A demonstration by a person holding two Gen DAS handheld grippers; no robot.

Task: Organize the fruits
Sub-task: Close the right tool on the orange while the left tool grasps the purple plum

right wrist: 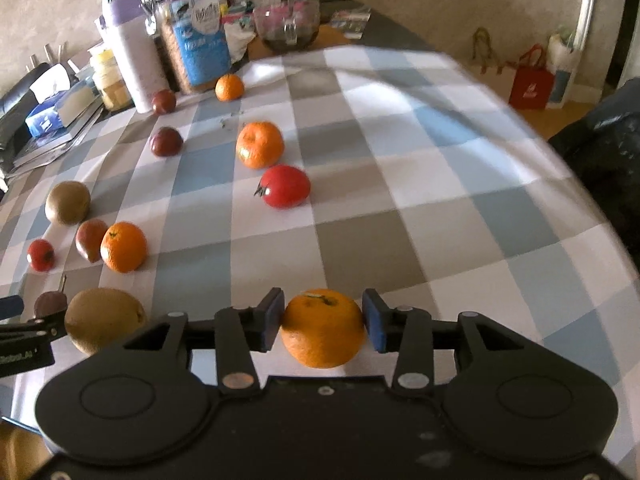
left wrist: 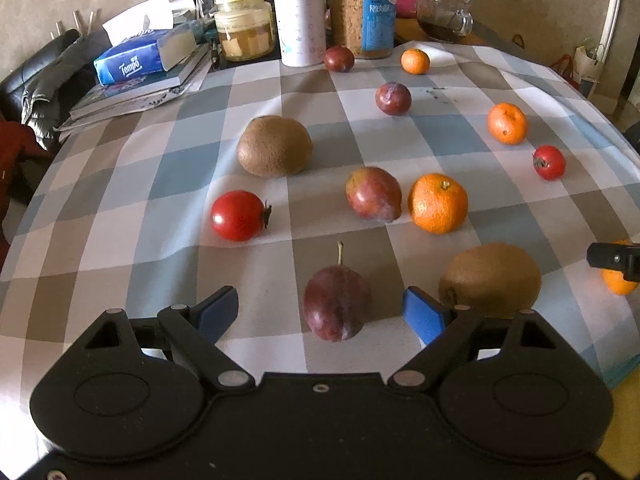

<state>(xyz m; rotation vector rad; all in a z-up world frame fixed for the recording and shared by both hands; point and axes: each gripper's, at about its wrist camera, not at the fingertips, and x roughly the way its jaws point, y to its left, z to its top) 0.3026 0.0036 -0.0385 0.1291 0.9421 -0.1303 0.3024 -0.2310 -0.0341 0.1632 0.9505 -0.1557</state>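
Observation:
My left gripper (left wrist: 320, 312) is open, its blue pads on either side of a dark plum with a stalk (left wrist: 335, 304) lying on the checked cloth, not touching it. A kiwi (left wrist: 490, 278) lies just right of it. My right gripper (right wrist: 323, 322) is shut on a tangerine (right wrist: 323, 326), the pads pressing both its sides low over the cloth. That tangerine also shows at the right edge of the left wrist view (left wrist: 619, 280). Other fruit lies scattered: a tomato (left wrist: 238, 215), another kiwi (left wrist: 274, 146), a reddish plum (left wrist: 373, 194), a tangerine (left wrist: 438, 203).
Further back lie two more plums (left wrist: 393, 98), two tangerines (left wrist: 507, 123) and a small tomato (left wrist: 549, 162). Jars, a white bottle (left wrist: 300, 12), a tissue box (left wrist: 140, 56) and books crowd the table's far edge. The table's right edge (right wrist: 580, 184) drops to the floor.

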